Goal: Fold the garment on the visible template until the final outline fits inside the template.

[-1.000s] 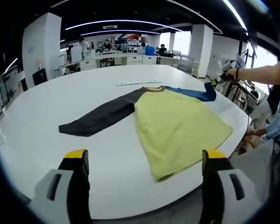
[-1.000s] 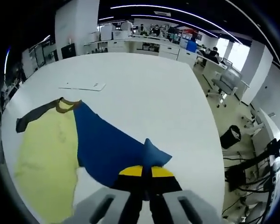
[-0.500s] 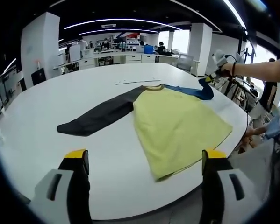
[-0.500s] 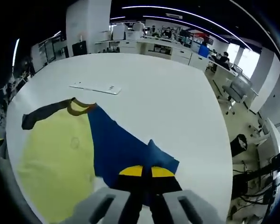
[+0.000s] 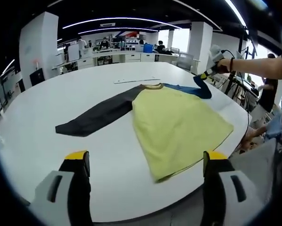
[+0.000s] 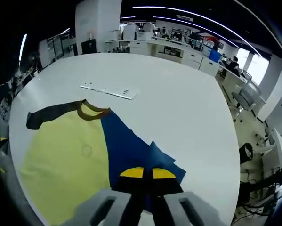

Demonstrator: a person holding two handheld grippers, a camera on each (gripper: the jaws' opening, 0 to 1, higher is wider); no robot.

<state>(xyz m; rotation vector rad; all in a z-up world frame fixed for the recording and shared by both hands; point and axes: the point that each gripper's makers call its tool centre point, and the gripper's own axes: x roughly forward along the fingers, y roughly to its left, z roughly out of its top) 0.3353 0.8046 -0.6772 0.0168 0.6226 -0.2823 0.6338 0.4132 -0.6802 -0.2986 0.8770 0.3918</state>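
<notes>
Bare table [image 5: 46, 103] lies open left and far of the garment [image 5: 178, 127]; only a flat white strip [image 6: 108, 90] lies beyond the collar.

In my right gripper view my jaws cover the end of the blue sleeve [image 6: 131, 150], so I can't see how much cloth is between them, and the shirt's [image 6: 65, 165] lower hem runs out past the picture's edge. The black sleeve [image 6: 49, 114] is cut short by the shirt's body there, its cuff out of sight. The flat white strip [image 6: 108, 90] beyond the collar is too small to read; in my left gripper view it is only a thin line.
</notes>
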